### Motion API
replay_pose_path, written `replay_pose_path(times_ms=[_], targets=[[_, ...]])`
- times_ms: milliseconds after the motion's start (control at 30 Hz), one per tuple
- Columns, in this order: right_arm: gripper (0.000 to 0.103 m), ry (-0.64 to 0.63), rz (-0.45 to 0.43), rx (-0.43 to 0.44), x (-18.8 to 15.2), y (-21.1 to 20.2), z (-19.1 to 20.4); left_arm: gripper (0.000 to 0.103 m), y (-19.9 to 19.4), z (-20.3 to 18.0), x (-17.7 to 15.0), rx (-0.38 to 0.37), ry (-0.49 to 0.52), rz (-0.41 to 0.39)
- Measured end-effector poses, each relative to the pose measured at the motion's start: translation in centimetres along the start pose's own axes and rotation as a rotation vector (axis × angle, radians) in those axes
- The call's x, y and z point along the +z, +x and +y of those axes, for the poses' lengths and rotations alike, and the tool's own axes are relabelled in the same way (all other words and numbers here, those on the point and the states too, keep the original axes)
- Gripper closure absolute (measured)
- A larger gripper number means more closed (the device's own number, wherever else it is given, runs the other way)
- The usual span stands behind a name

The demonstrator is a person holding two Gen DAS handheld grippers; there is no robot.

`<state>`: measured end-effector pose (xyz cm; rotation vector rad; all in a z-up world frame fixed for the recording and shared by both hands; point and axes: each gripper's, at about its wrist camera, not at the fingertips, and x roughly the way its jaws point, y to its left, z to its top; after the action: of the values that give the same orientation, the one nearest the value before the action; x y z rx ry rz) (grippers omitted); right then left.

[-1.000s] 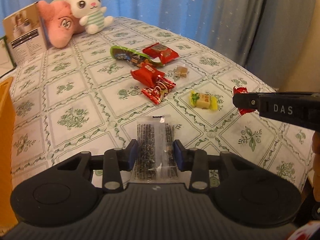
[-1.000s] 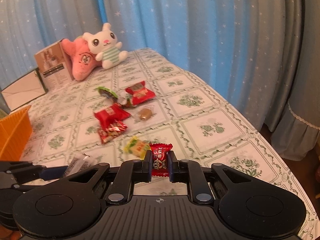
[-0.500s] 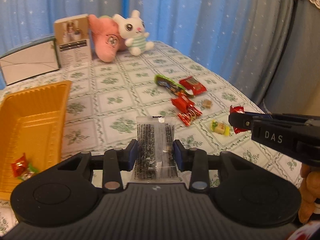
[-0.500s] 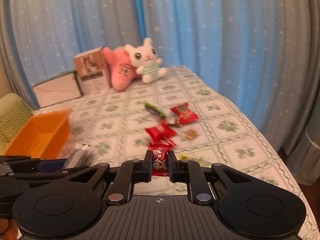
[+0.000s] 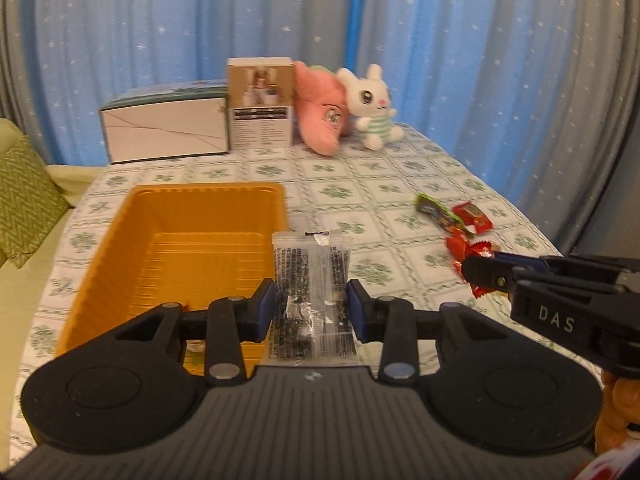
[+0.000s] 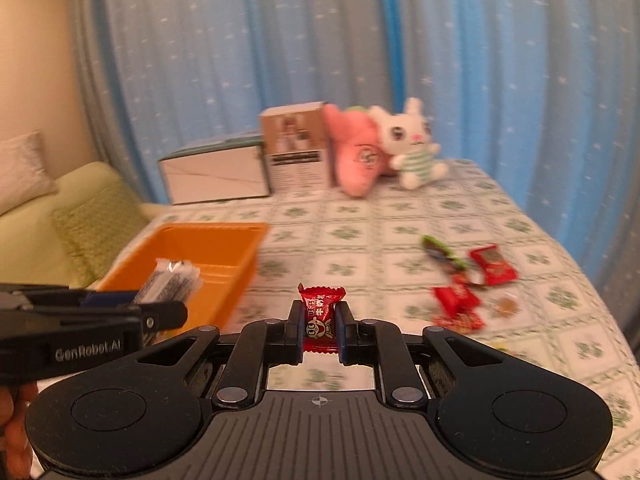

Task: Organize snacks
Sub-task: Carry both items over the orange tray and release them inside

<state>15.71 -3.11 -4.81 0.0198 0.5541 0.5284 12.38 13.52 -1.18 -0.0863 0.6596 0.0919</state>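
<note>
My left gripper point(image 5: 311, 306) is shut on a clear packet with black print point(image 5: 311, 280) and holds it above the right edge of the orange tray point(image 5: 120, 236). The packet also shows in the right wrist view point(image 6: 172, 282) over the tray point(image 6: 224, 248). My right gripper point(image 6: 319, 326) is shut on a red wrapped candy point(image 6: 320, 316), held above the table to the right of the tray. It also shows in the left wrist view point(image 5: 480, 276). Several loose snacks point(image 5: 460, 220) lie on the table at the right.
The table has a green-patterned white cloth point(image 5: 360, 192). At its far end stand a white box point(image 5: 164, 128), a brown carton point(image 5: 260, 108), a pink plush point(image 5: 320, 120) and a white bunny plush point(image 5: 372, 104). A green sofa point(image 6: 80, 208) is at the left. Blue curtains hang behind.
Both grippers have swung left and risen with their snacks still held. The orange tray has come fully into view, now under my left gripper. The loose snacks now lie to the right.
</note>
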Motion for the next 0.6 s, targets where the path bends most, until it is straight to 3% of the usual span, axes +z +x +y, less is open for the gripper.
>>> replay_pose_path(times_ms=[367,600], targets=[[0.087,-0.129,0.036,0.147,1.4,3.7,6.0,0.068,-1.1,7.5,0.9,0.099,-0.052,-0.004],[0.087,-0.112,0.095,0.233,2.6,7.4,7.0,0.068,0.3,10.3,0.7,0.130,-0.068,0.021]])
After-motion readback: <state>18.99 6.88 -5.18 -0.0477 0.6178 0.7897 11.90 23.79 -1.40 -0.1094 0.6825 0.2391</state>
